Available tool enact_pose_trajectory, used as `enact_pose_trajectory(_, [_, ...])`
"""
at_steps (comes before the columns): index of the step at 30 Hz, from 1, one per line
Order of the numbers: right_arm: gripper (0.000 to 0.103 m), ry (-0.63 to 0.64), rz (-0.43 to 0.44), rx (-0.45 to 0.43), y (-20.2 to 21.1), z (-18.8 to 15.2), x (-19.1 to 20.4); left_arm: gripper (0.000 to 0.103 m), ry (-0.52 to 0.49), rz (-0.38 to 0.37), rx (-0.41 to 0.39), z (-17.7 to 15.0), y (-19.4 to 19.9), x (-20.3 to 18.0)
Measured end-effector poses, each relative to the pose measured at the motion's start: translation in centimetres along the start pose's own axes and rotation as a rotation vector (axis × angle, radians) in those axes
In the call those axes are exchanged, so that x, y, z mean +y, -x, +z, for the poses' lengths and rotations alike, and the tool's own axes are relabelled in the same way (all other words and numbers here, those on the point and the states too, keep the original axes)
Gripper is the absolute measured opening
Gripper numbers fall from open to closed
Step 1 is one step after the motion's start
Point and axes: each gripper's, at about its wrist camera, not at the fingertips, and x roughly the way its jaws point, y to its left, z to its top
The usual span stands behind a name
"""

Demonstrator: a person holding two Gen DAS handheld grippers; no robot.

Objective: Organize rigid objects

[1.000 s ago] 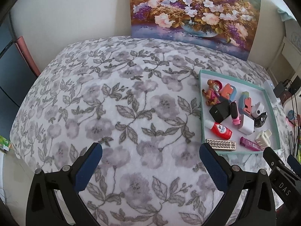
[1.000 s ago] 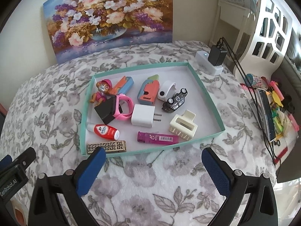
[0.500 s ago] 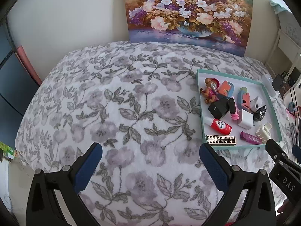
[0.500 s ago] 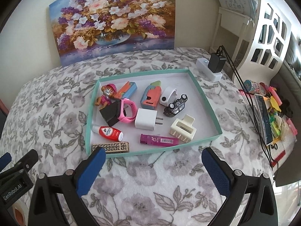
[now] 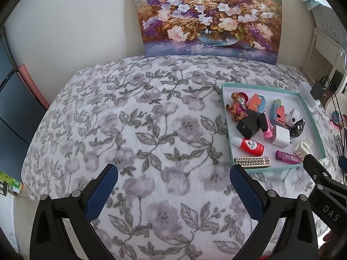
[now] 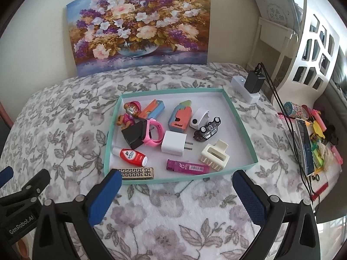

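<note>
Both grippers hang back over the floral bedspread (image 5: pixel 134 130), left gripper (image 5: pixel 173 186) and right gripper (image 6: pixel 176 191) spread wide and empty, while every small item sits gathered in the teal tray (image 6: pixel 246 133), apparently so nothing strays.

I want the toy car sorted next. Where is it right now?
In the right wrist view the toy car lies in the tray, right of centre, beside the white ring holder and above the hair clip.

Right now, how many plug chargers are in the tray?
2. A black charger sits at the left beside the pink watch; a white charger lies mid-tray. Others may hide underneath.
</note>
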Motion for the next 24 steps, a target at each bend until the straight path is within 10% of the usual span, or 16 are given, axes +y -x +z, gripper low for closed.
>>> enact_pose_trajectory(24, [0.103, 0.000, -0.003, -0.007, 0.09, 0.08, -0.08, 0.103, 0.003, 0.015, 0.006, -0.04, -0.19, 0.17])
